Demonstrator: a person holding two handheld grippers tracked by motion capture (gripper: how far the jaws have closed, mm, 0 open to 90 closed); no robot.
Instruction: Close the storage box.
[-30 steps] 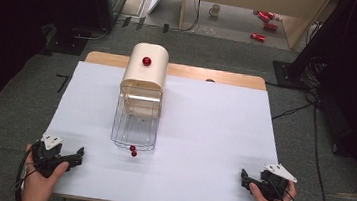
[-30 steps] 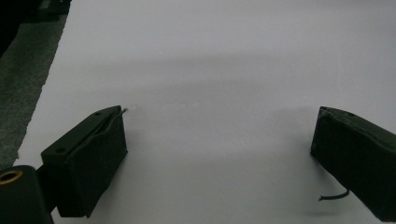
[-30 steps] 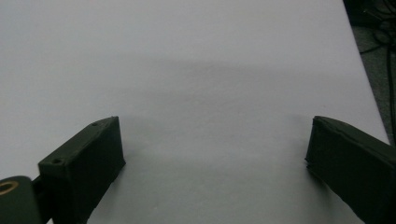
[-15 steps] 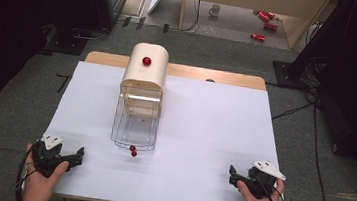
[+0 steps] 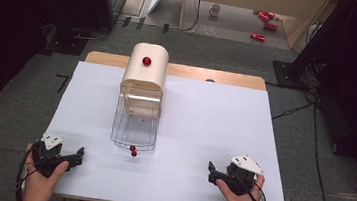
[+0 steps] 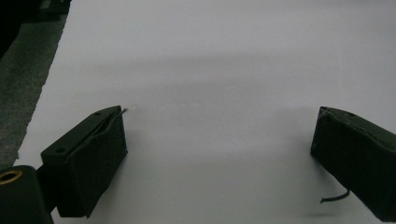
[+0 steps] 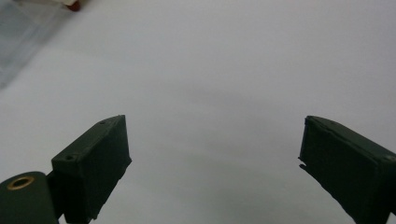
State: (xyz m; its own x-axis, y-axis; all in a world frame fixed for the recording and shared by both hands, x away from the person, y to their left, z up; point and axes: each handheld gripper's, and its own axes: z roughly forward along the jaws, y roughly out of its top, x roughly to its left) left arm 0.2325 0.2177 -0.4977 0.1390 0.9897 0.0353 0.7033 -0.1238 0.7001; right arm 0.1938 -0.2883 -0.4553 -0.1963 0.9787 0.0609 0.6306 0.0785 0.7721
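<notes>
A rounded light-wood box (image 5: pixel 144 72) with a red knob (image 5: pixel 146 61) stands at the back middle of the white-covered table (image 5: pixel 214 119). A clear drawer (image 5: pixel 135 121) sticks out of its front toward me, with a small red knob (image 5: pixel 133 150) on its near end. My left gripper (image 5: pixel 80 154) rests at the front left, jaws pointing right, open and empty (image 6: pixel 219 135). My right gripper (image 5: pixel 211 173) sits at the front right, jaws pointing left, open and empty (image 7: pixel 215 140). The right gripper view catches the clear drawer (image 7: pixel 23 32) and its red knob (image 7: pixel 74 4) at the top left.
The table's wooden edge (image 5: pixel 209 74) shows beyond the white sheet at the back. On the floor behind lie red cans (image 5: pixel 258 37) and a mug (image 5: pixel 215 10). Dark stands and cables (image 5: pixel 296 110) flank the table.
My right gripper has slid left along the front edge toward the middle of the table. The left gripper and the box with its drawer have stayed put.
</notes>
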